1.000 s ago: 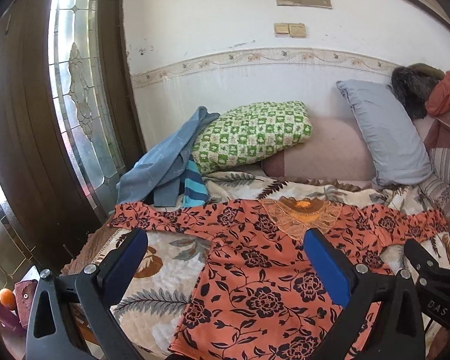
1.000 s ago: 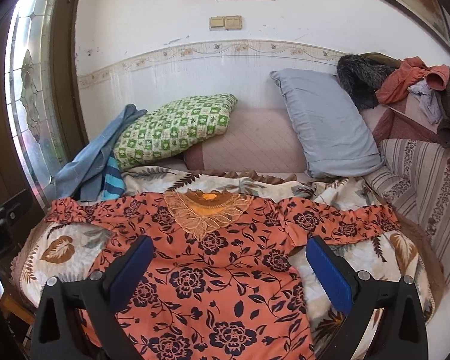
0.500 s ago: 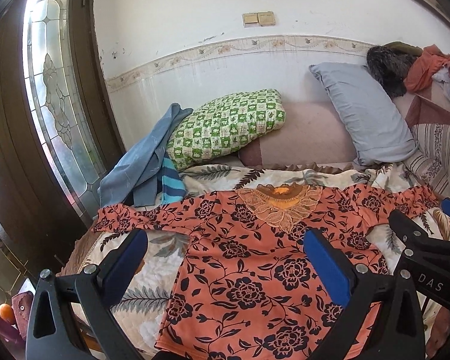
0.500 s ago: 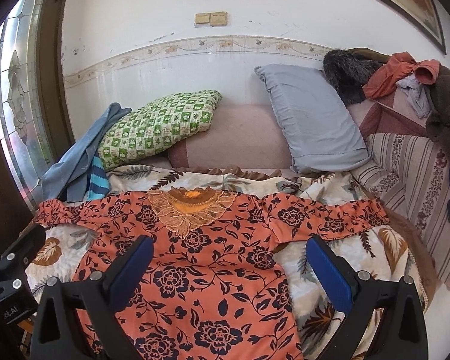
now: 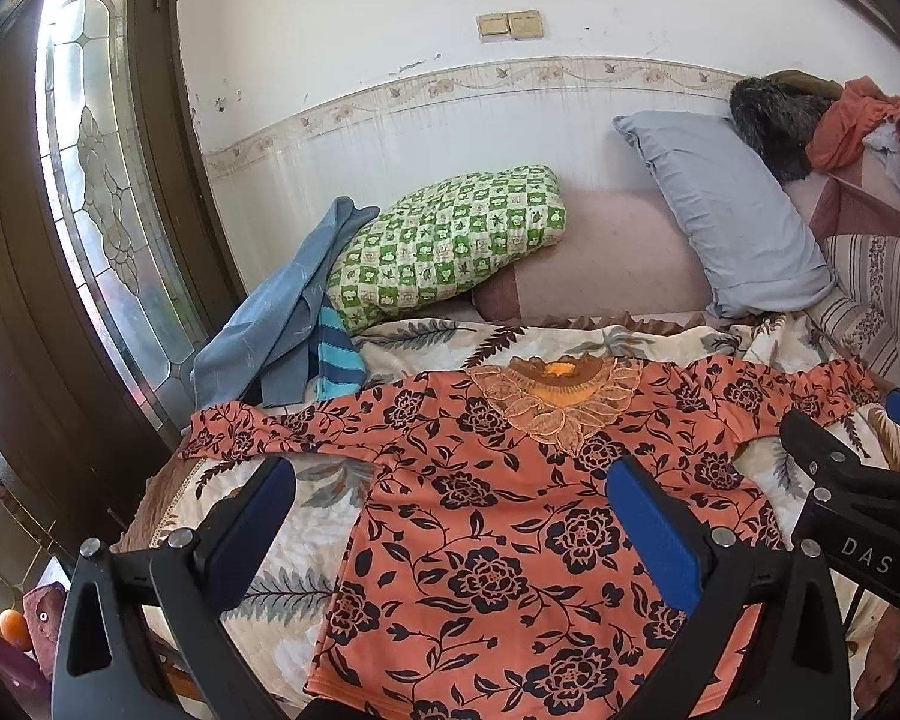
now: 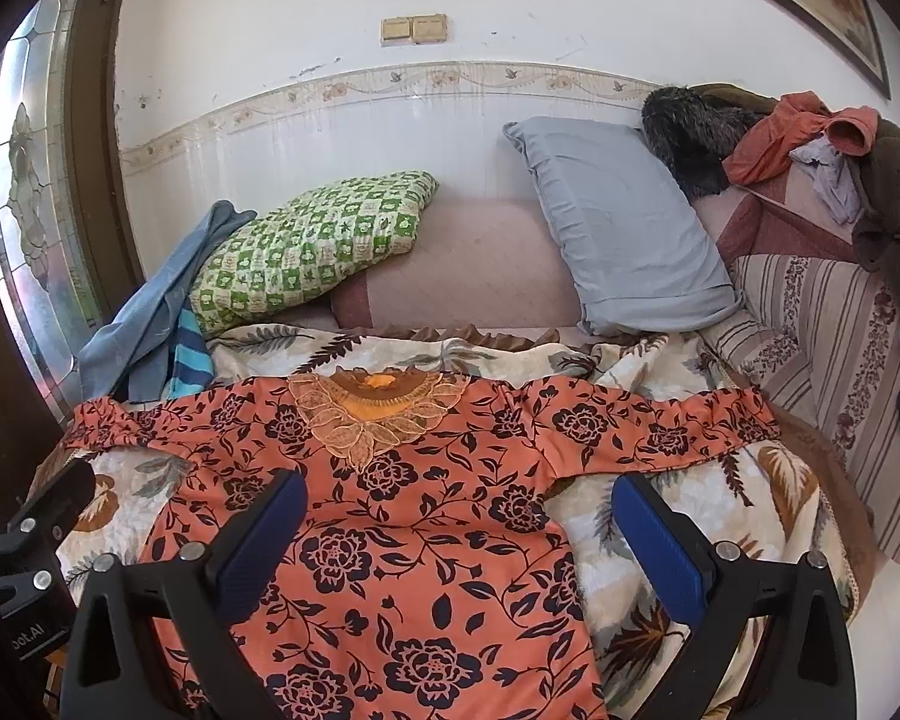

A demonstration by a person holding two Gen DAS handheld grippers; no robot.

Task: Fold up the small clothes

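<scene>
I see one orange floral blouse (image 5: 510, 516) spread flat on the leaf-print bedspread (image 6: 690, 546), both sleeves out, directly ahead of and beneath my two grippers. My left gripper (image 5: 450, 510) has its jaws wide apart with nothing between them, over the blouse's left half. My right gripper (image 6: 459, 525) is likewise spread and holding nothing, over its right side. Beyond them lean two pillows: one green checked pillow (image 6: 306, 246), one grey pillow (image 6: 618, 228).

wall (image 6: 306, 30): white, floral border | door (image 5: 96, 192): dark, leaded glass, daylit | bed (image 6: 474, 264): pillows
</scene>
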